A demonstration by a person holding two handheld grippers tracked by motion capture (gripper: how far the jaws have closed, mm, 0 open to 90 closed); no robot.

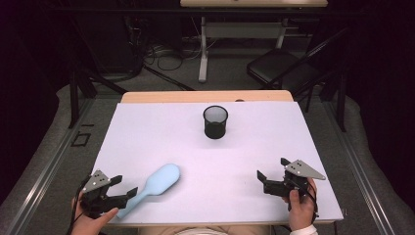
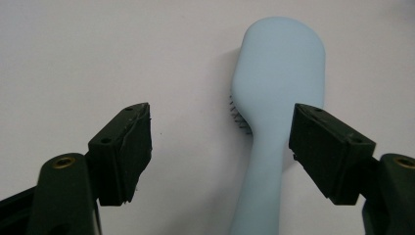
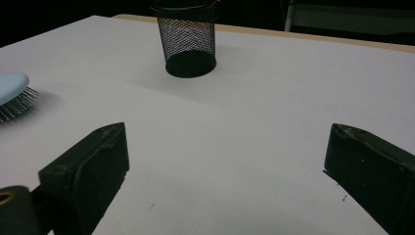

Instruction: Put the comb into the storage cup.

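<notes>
A light blue hairbrush (image 1: 164,177) lies bristles down on the white table (image 1: 147,132) at the front left, its head pointing toward the middle. My left gripper (image 1: 125,186) is at the handle end. In the left gripper view the handle (image 2: 262,186) runs up between the wide jaws of that gripper (image 2: 220,142), close beside the right jaw and well apart from the left one, so nothing is gripped. My right gripper (image 1: 271,167) rests at the front right, open with nothing between its jaws (image 3: 225,147). The brush head (image 3: 12,85) shows at the left edge of the right gripper view.
A black mesh cup (image 1: 215,122) stands upright at the far middle of the table, also seen ahead of the right gripper (image 3: 188,41). Beyond the table's far edge are a black chair (image 1: 279,66), desk legs and cables on the floor.
</notes>
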